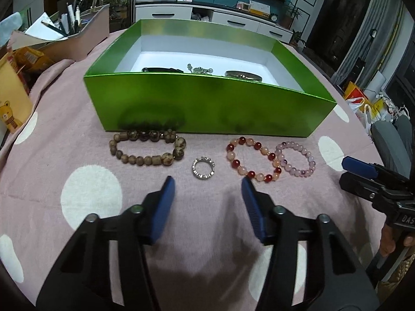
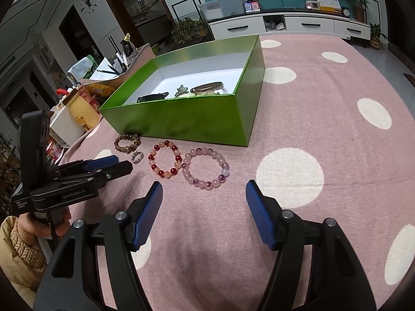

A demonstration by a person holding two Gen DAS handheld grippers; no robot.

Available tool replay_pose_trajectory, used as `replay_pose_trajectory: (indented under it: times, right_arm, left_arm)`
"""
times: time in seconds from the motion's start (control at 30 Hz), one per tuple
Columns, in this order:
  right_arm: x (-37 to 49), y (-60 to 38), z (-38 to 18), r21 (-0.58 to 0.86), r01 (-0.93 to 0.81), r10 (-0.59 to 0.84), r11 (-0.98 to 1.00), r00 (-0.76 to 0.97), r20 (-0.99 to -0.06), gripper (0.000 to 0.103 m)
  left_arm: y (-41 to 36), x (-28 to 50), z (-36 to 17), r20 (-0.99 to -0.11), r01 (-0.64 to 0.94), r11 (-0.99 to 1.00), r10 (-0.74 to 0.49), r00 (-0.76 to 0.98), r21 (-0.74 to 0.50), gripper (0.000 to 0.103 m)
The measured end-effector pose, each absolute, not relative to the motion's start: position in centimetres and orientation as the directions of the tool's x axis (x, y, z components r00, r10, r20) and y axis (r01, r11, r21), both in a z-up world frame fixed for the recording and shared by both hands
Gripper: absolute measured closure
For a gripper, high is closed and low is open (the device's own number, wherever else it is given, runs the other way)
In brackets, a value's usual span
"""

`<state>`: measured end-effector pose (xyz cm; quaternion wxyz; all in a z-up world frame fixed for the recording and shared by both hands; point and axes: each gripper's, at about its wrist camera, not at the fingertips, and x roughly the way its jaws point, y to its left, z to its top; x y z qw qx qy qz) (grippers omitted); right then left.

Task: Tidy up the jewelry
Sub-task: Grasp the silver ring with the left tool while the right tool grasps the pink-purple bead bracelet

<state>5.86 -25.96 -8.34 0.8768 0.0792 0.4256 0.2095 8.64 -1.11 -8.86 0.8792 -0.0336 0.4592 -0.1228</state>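
Left wrist view: the green box (image 1: 207,103) is seen head-on, and just in front of its near wall four pieces are laid in a row on the pink polka-dot cloth (image 1: 64,134): a brown wooden bead bracelet (image 1: 147,147) almost against the wall, a silver ring (image 1: 203,168) a little nearer the camera, then a red and peach bead bracelet (image 1: 253,159) touching a pale lilac bead bracelet (image 1: 295,159). The left gripper (image 1: 207,189) is held with its blue pads parted above the cloth, the ring just beyond the gap, nothing pinched. Inside the box only the tops of a dark strap, a small charm and a bangle are shown over the wall. From the right wrist view the box (image 2: 181,119) is seen at an angle, so more of its white floor and the bangle (image 2: 207,88) is revealed, along with the box's right wall. There the right gripper (image 2: 205,194) is shown spread wide and empty, the lilac bracelet (image 2: 206,168) just ahead of it. The left gripper (image 2: 116,164) is seen from the side, where a hand (image 2: 46,225) in a quilted tan sleeve is shown gripping its handle; its jaw gap cannot be judged from that side.
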Motion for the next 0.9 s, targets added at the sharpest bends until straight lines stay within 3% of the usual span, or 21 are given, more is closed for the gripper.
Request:
replay_pose_trajectory:
  times: [0.37,0.5,0.67,0.9]
  right_arm:
    - [6.5,-26.2,-9.1,0.323,-0.292,0.434,0.9,0.541,-0.721,0.036]
    - [7.0,-25.9,-9.6,0.306,-0.286,0.416,0.908,0.535,-0.736,0.036]
    - [7.5,-25.4,-9.7,0.284,-0.29,0.401,0.914,0.541,-0.739,0.037]
    - [8.4,-24.2,-10.1,0.233,-0.305,0.369,0.923,0.542,-0.755,0.057]
  left_arm:
    - [-2.5,10.1,-9.7,-0.806,0.214,0.971,-0.208,0.555,-0.103,0.066]
    - [-3.5,10.3,-9.7,-0.8,0.233,0.971,-0.175,0.573,-0.046,0.083]
    - [-3.8,10.2,-9.8,-0.794,0.246,0.968,-0.184,0.579,-0.045,0.083]
    - [-2.2,9.8,-9.4,-0.789,0.221,0.967,-0.233,0.569,-0.127,0.083]
